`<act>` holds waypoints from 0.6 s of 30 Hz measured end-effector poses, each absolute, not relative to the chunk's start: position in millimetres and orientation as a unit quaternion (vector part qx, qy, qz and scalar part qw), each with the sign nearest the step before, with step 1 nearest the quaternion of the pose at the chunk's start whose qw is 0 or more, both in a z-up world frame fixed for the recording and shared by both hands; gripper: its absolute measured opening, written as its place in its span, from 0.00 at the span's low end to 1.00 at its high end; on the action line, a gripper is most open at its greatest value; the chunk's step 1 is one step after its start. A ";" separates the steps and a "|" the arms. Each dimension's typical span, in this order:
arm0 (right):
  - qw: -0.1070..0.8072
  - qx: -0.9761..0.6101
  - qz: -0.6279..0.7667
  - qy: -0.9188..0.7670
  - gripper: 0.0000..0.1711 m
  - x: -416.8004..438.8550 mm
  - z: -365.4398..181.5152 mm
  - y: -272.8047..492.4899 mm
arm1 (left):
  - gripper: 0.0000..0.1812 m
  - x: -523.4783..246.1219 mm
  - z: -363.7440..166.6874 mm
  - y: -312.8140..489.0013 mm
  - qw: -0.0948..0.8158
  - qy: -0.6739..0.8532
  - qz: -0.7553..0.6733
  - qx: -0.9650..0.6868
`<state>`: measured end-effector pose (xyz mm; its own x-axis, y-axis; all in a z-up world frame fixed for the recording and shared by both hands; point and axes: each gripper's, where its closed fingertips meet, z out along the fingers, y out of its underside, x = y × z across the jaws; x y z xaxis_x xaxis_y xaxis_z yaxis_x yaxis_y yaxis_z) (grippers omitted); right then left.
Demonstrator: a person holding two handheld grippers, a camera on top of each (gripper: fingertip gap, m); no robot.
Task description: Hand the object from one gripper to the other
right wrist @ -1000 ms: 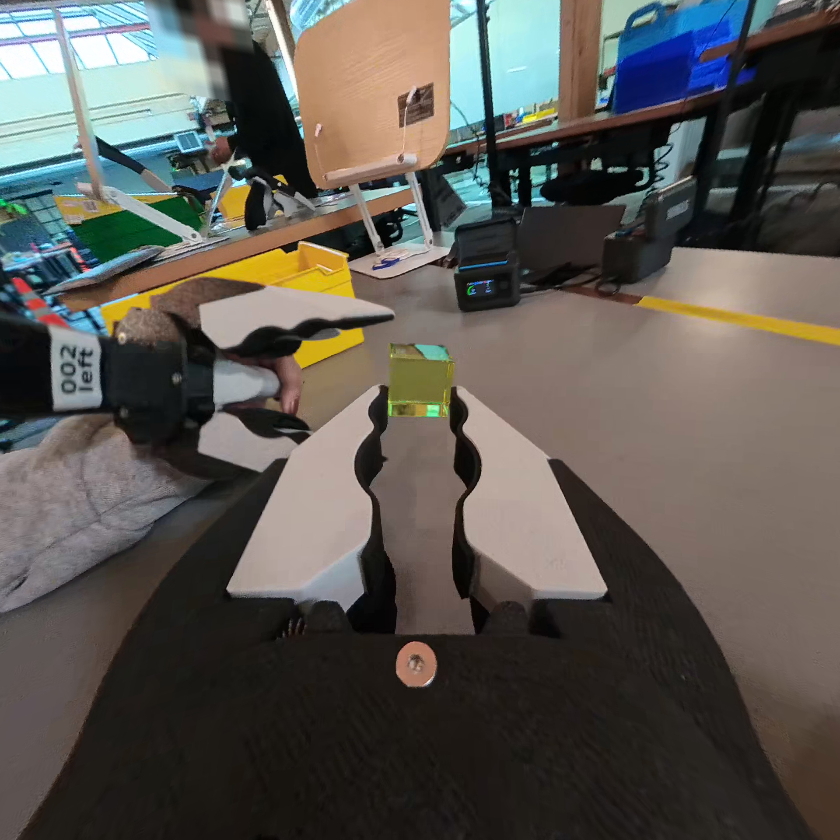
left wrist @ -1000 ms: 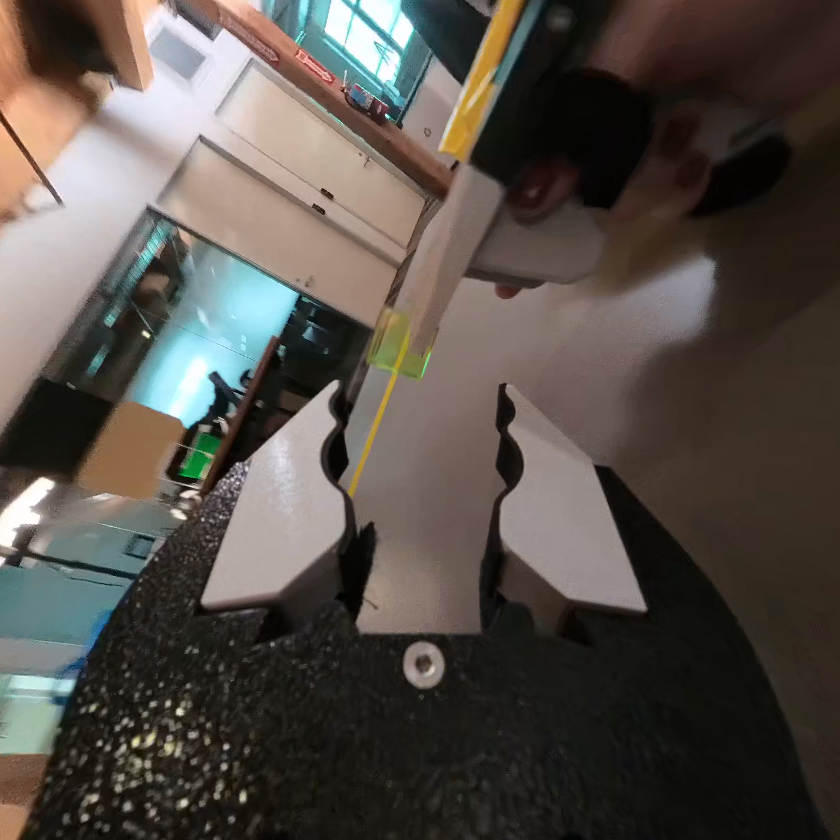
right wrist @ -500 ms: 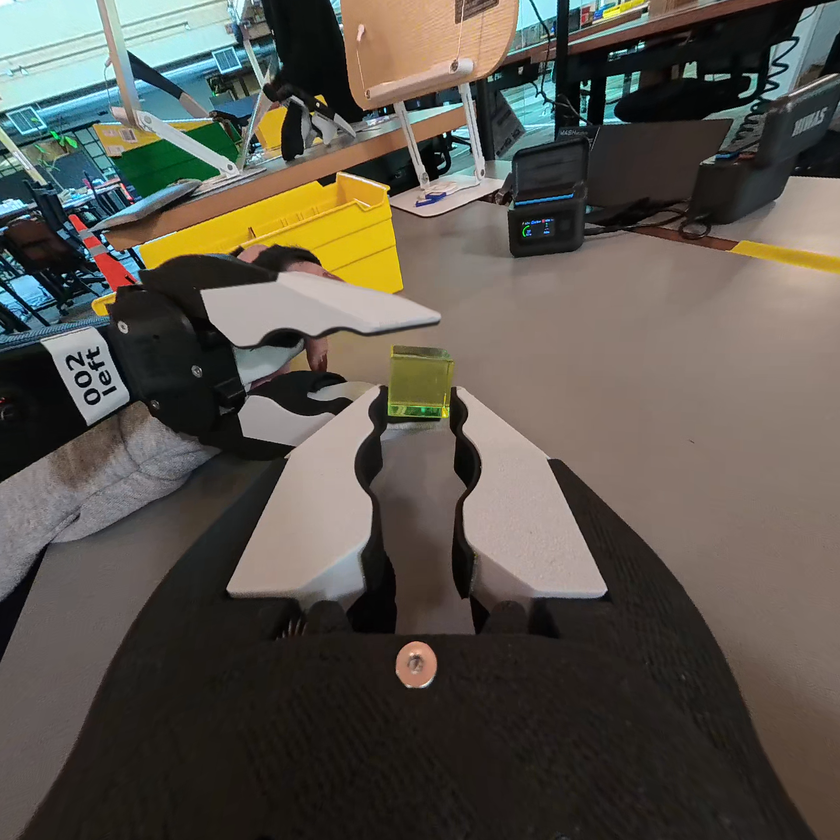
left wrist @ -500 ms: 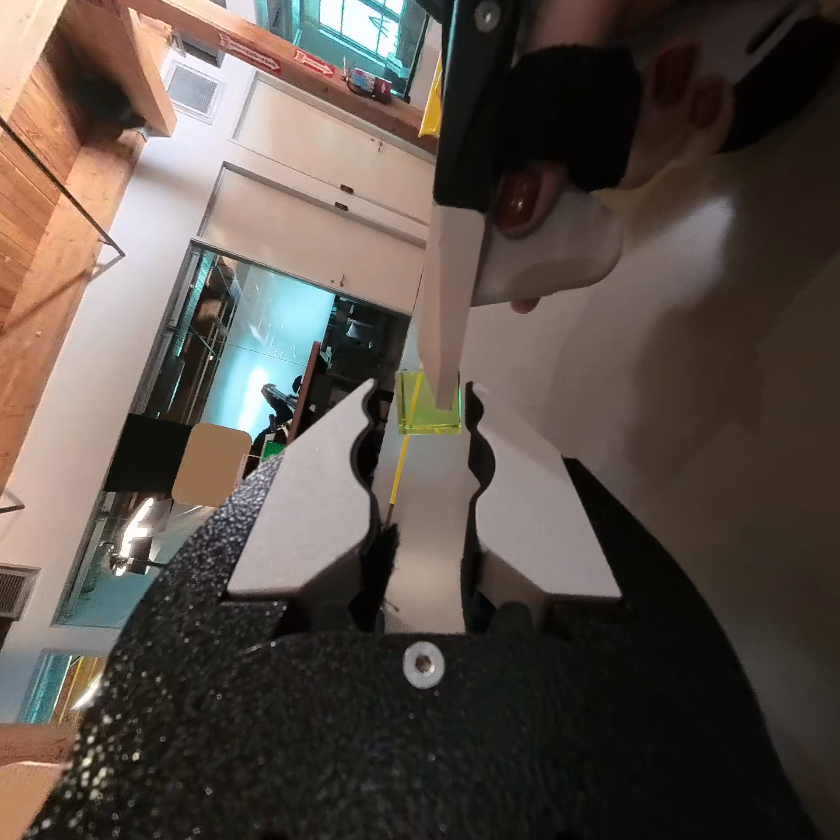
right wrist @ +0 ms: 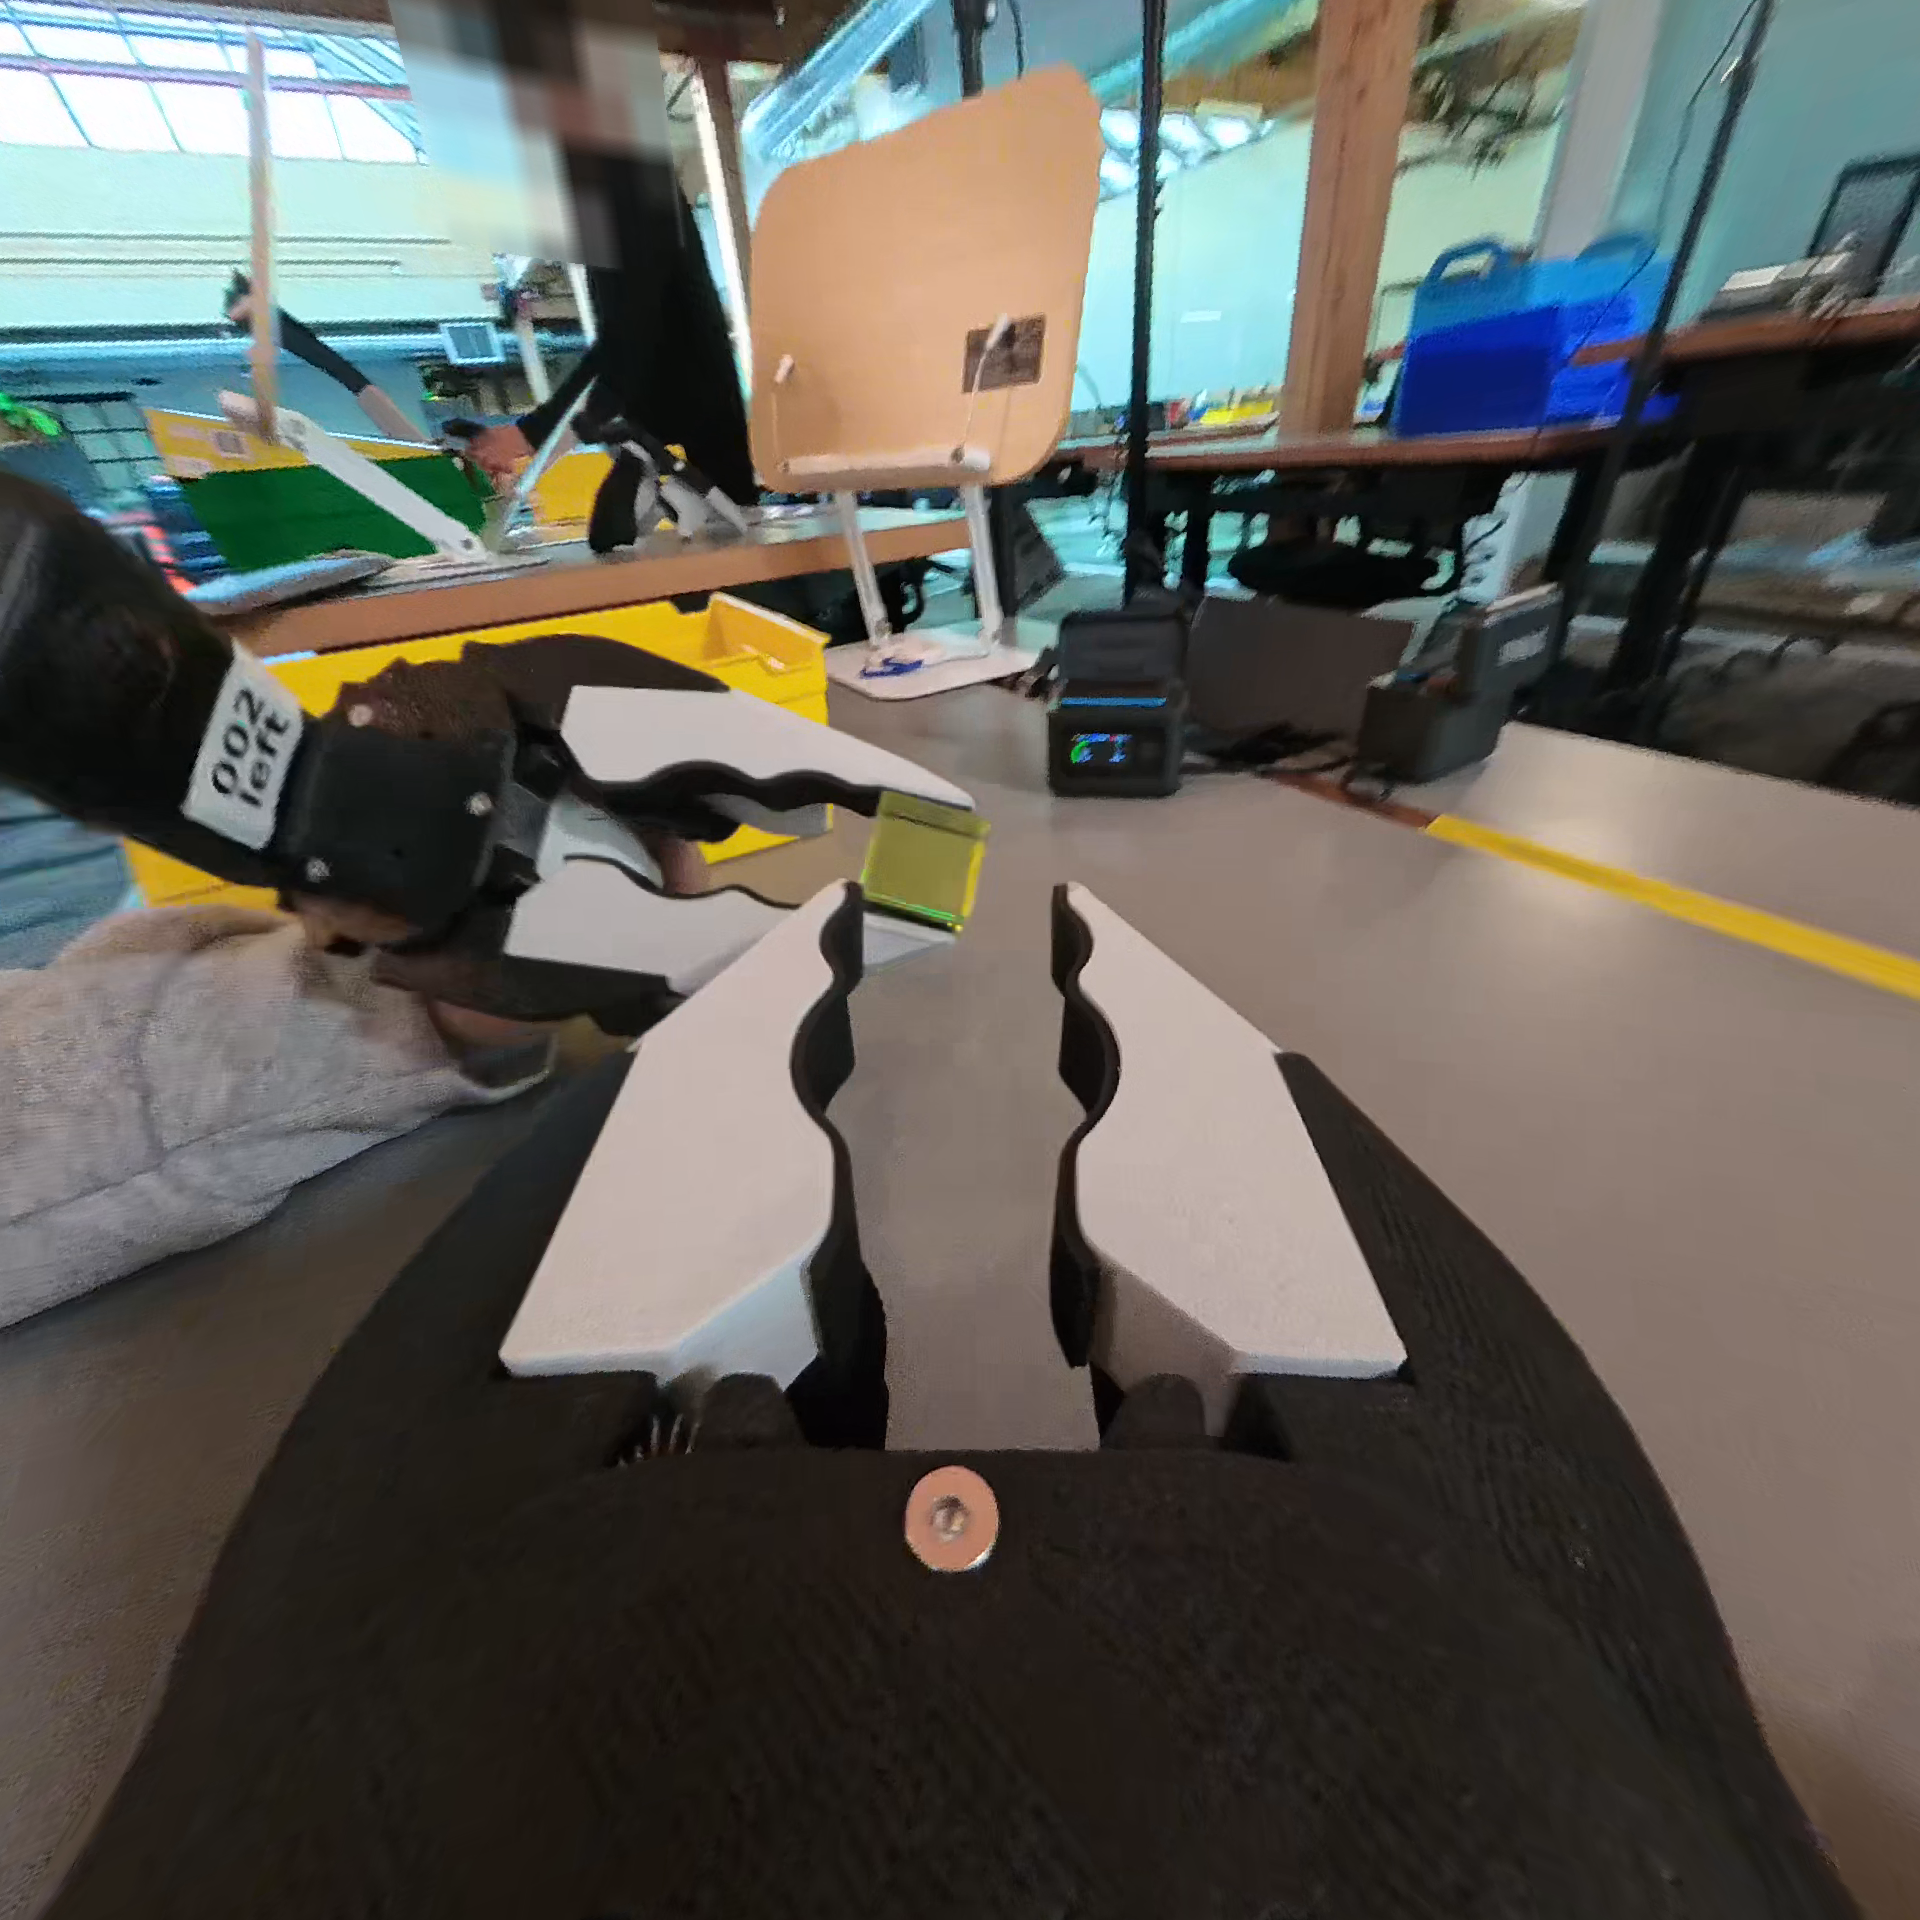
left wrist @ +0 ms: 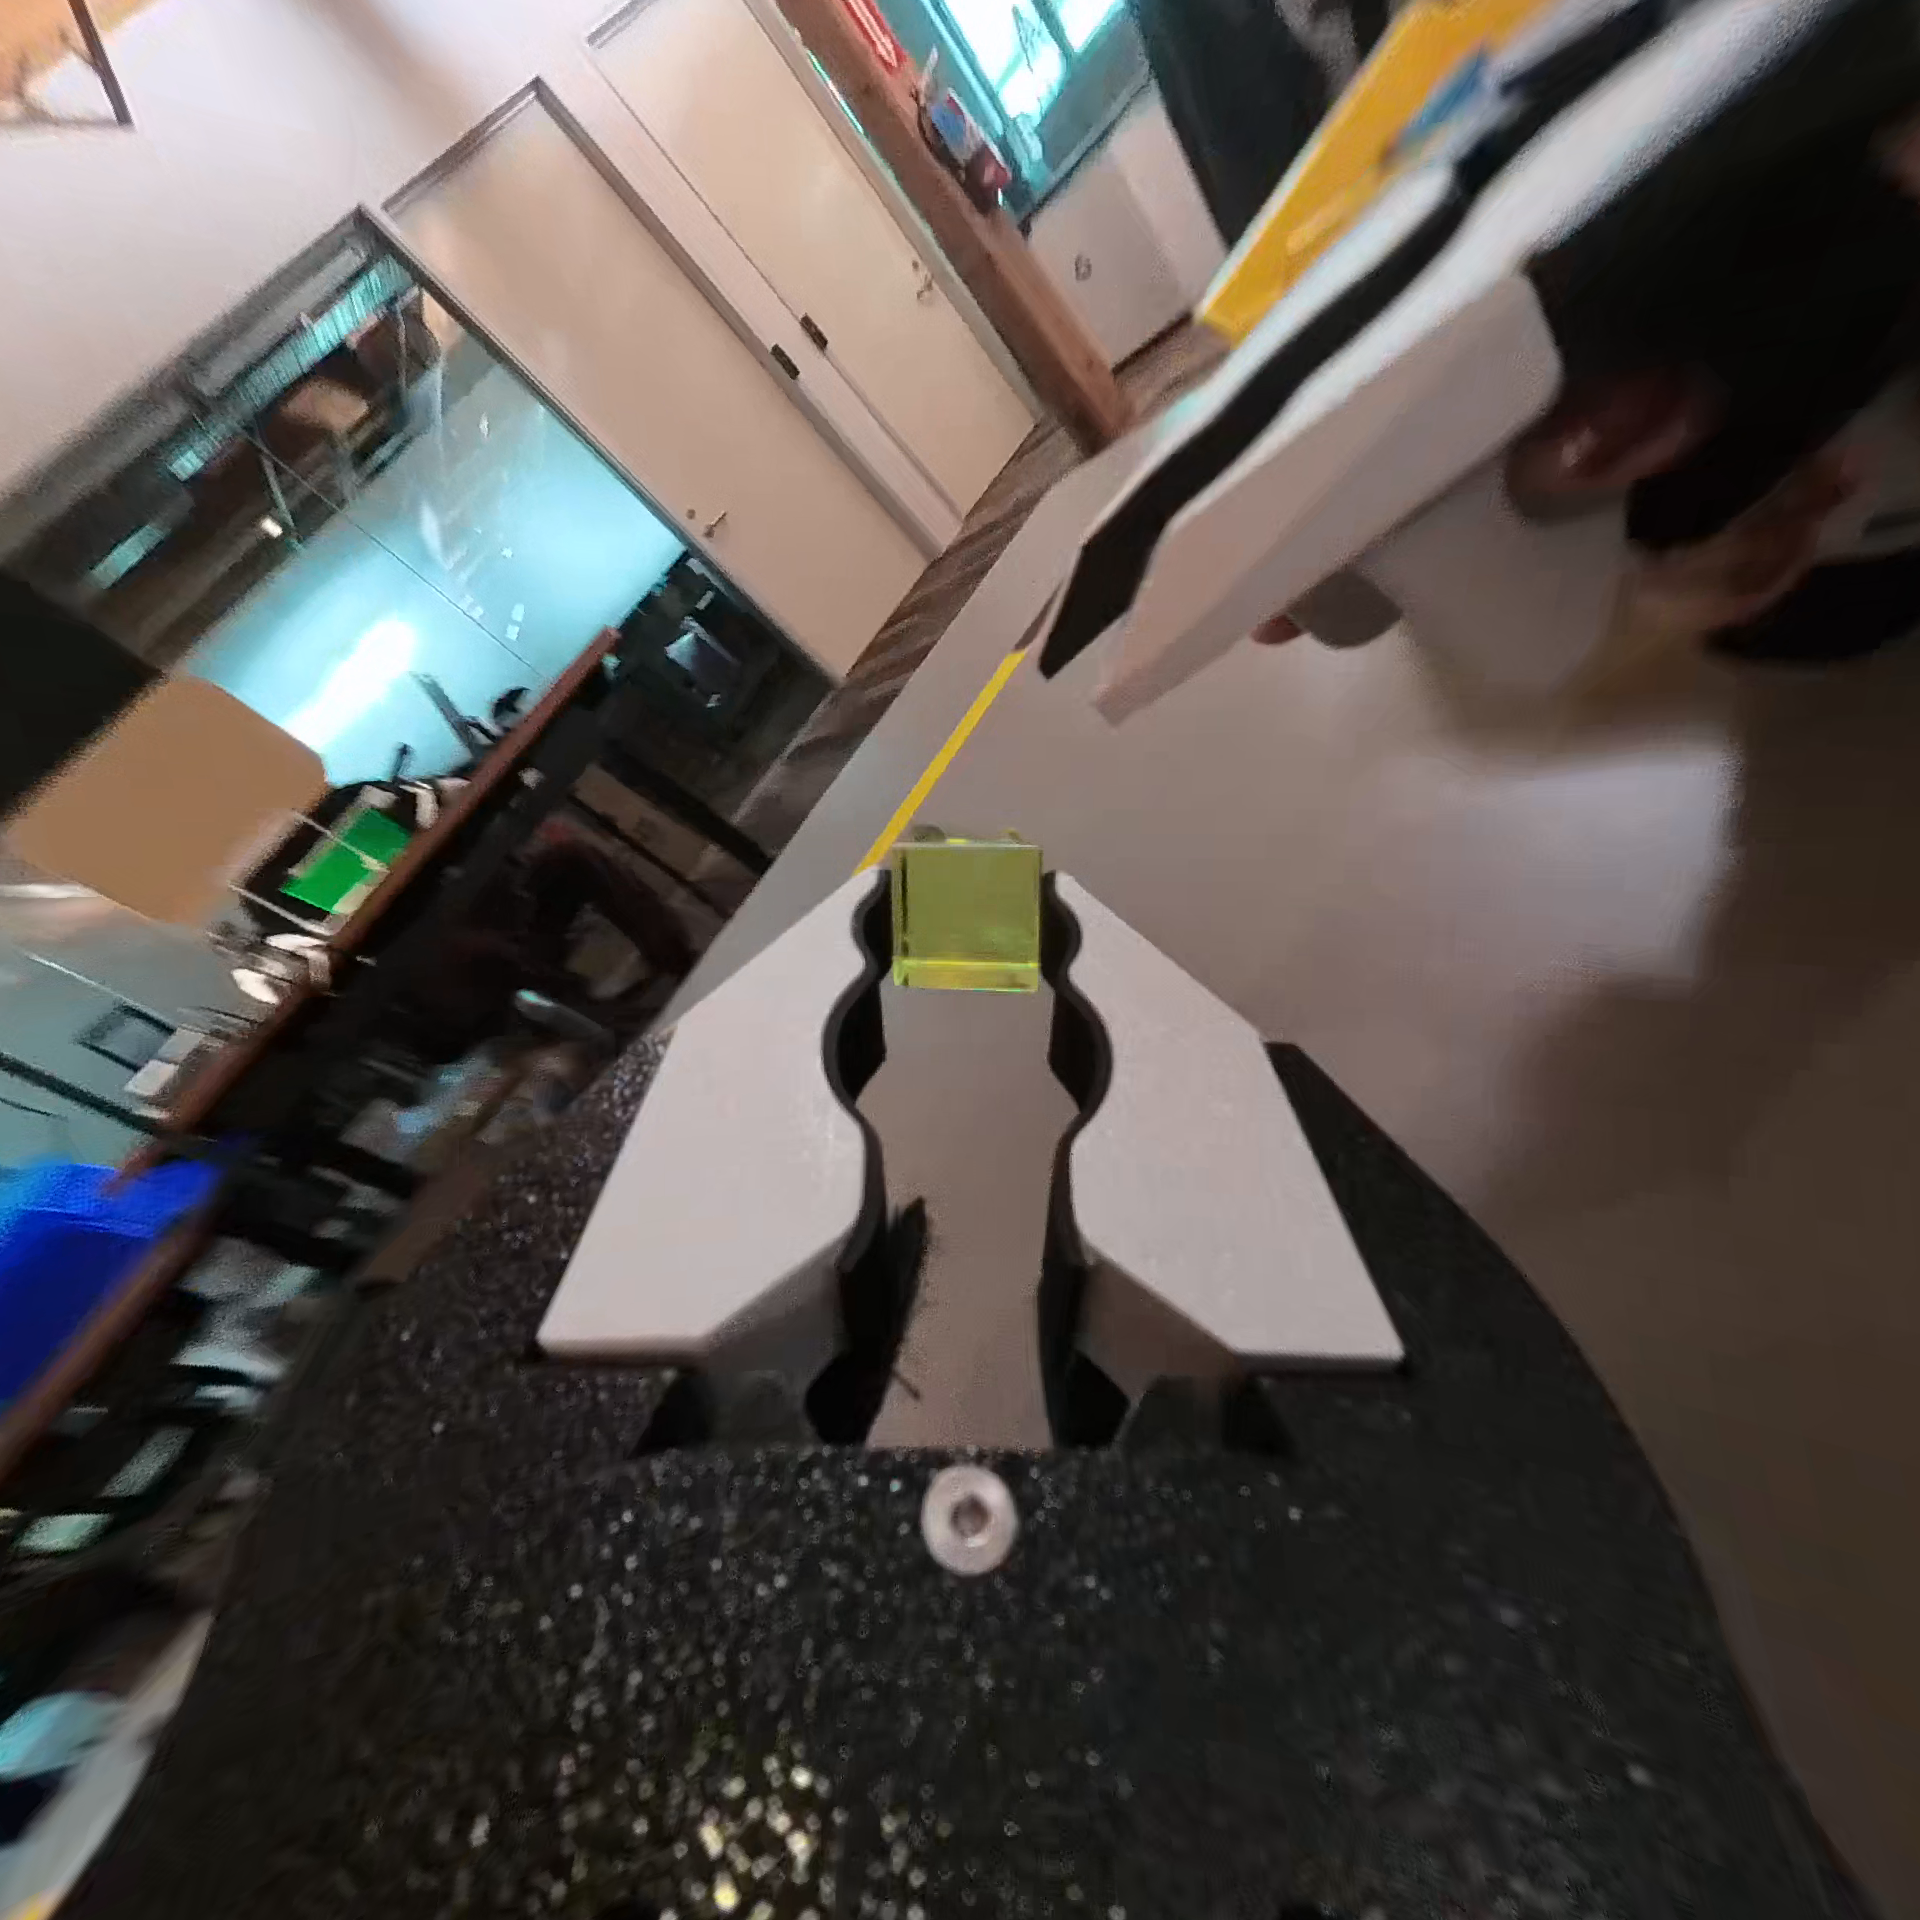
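A small clear yellow-green cube (left wrist: 966, 920) sits clamped between the tips of my left gripper (left wrist: 966, 904), held above the grey table. In the right wrist view the same cube (right wrist: 923, 868) is in the left gripper (right wrist: 914, 862), which reaches in from the left. My right gripper (right wrist: 956, 899) is open and empty, its jaws apart just right of and below the cube. In the left wrist view the right gripper (left wrist: 1081, 665) hangs at the upper right, clear of the cube.
The grey table (right wrist: 1455, 1091) carries a yellow tape line (right wrist: 1683, 914). A yellow bin (right wrist: 717, 655), a small black device with a screen (right wrist: 1117, 717) and a wooden board on a stand (right wrist: 925, 312) stand at the back. A grey sleeve (right wrist: 187, 1081) lies left. My left and right fingertips are right by each other.
The left gripper closed on the cube while the right gripper still held it. The right gripper then opened and drew away, so the cube now rides in the left gripper.
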<state>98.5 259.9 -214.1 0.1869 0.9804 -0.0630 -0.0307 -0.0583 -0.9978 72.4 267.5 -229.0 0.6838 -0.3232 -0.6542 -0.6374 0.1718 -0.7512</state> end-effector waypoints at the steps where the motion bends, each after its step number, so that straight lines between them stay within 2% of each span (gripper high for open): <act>1: 0.556 -0.545 0.459 -0.428 0.22 100.3 -210.3 261.8 | 0.14 71.7 -225.7 266.7 0.674 0.361 0.080 -0.640; 7: 0.682 -0.412 0.396 -0.456 0.31 105.3 -179.3 242.3 | 0.14 69.5 -210.0 259.8 0.682 0.252 -0.185 -0.661; 10: 0.720 -0.367 0.316 -0.497 0.32 101.5 -181.1 233.3 | 0.14 71.5 -197.5 251.7 0.662 0.200 -0.344 -0.635; 14: 0.747 -0.317 0.195 -0.552 0.32 92.2 -193.3 225.0 | 0.14 72.7 -185.3 242.1 0.593 0.136 -0.530 -0.591; 18: 0.757 -0.269 0.125 -0.582 0.30 86.2 -199.5 214.7 | 0.14 88.6 -190.9 231.1 0.495 0.133 -0.624 -0.590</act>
